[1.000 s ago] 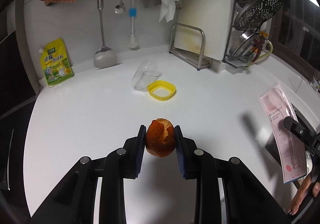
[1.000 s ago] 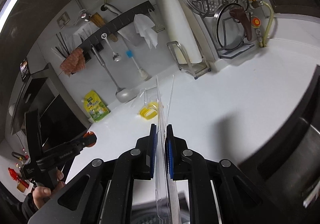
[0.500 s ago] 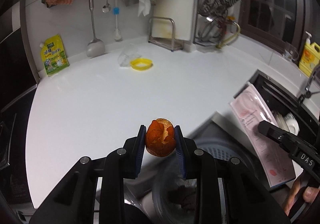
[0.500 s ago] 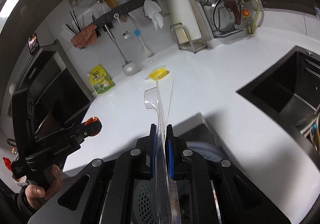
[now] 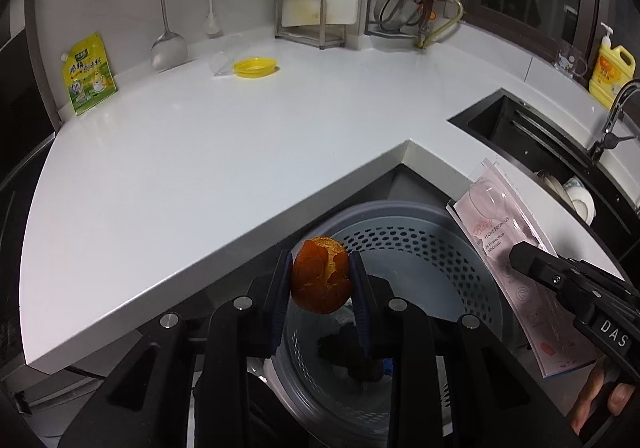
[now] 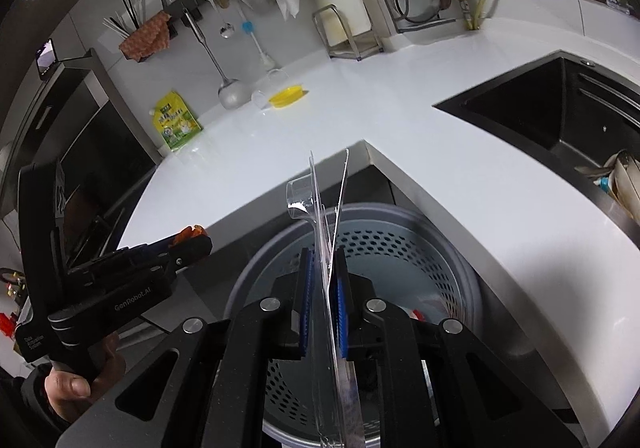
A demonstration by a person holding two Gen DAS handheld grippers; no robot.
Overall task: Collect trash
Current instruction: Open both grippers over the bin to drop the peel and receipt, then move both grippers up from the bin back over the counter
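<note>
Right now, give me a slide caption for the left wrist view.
Left gripper holds an orange citrus peel above the grey perforated trash bin beside the white countertop.

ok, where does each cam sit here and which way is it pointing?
Left wrist: on the left hand-held gripper, looking forward and down past the orange peel it grips, into the bin; right hand-held gripper at right.
Right wrist: on the right hand-held gripper, facing down over the bin, clamping a plastic package; left hand at lower left.
Shared: bin, white counter, yellow lid.
</note>
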